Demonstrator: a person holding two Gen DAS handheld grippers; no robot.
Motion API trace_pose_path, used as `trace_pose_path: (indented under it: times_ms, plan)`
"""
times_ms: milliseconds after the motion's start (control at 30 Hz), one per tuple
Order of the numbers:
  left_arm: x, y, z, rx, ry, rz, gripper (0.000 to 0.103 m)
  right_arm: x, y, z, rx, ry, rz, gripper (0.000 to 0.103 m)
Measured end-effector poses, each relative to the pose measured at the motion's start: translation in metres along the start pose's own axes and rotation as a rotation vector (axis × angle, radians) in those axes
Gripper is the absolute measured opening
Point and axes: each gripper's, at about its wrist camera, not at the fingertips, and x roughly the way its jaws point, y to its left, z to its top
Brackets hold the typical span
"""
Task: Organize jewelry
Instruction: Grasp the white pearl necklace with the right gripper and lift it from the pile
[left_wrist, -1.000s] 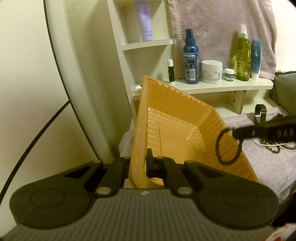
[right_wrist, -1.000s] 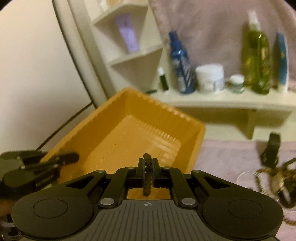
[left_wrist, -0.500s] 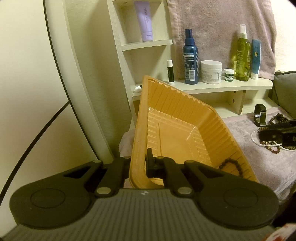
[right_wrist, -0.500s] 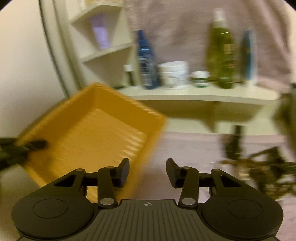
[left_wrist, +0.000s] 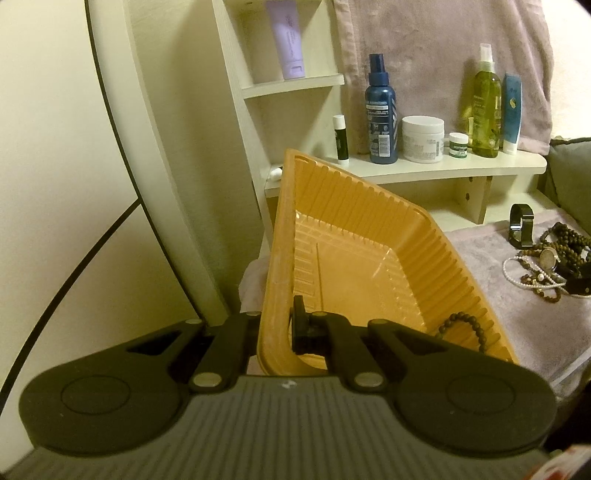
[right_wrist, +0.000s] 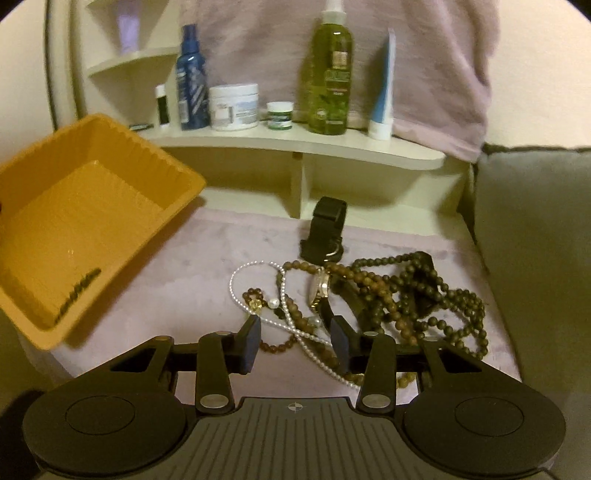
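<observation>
My left gripper (left_wrist: 282, 328) is shut on the near rim of the orange tray (left_wrist: 354, 206) and holds it tilted. A dark bead bracelet (left_wrist: 466, 325) lies in the tray's low corner, and the right wrist view shows the same bracelet (right_wrist: 78, 291) inside the tray (right_wrist: 110, 162). My right gripper (right_wrist: 295, 338) hangs low over the jewelry pile (right_wrist: 388, 291) on the mauve towel (right_wrist: 229, 251). Its jaws are closing. A pearl strand (right_wrist: 283, 295) and brown beads lie under the gap, untouched by the pads. A gold watch (right_wrist: 318, 288) and a black watch (right_wrist: 325, 232) sit in the pile.
A cream shelf (right_wrist: 295, 142) behind the towel carries a blue spray bottle (right_wrist: 190, 77), a white jar (right_wrist: 233, 107), a green bottle (right_wrist: 328, 74) and a blue tube (right_wrist: 384, 85). A grey cushion (right_wrist: 535, 236) borders the towel on the right.
My right gripper let the dark bead bracelet go into the tray, then swung right and down to the jewelry pile. The left gripper and the tray have stayed put.
</observation>
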Motion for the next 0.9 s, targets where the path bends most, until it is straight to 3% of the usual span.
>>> trace_pose_path:
  times_ms: [100, 400, 600, 733, 900]
  plan:
    - [0.0, 0.0, 0.0, 0.001, 0.0, 0.001, 0.003, 0.009, 0.007, 0.0, -0.097, 0.008, -0.008, 0.022]
    - [0.001, 0.0, 0.001, -0.001, 0.001, 0.001, 0.003, 0.031, 0.032, -0.002, -0.442, 0.069, -0.023, 0.019]
    - [0.001, 0.0, 0.001, -0.005, 0.003, 0.0, 0.003, 0.042, 0.043, -0.007, -0.608, 0.076, -0.046, 0.015]
    - [0.002, 0.001, 0.001, -0.009, 0.004, 0.0, 0.003, 0.042, 0.045, -0.007, -0.637, 0.062, -0.055, 0.0]
    - [0.002, 0.001, 0.001, -0.01, 0.003, 0.001, 0.003, 0.024, 0.039, 0.003, -0.566, 0.009, -0.054, 0.0]
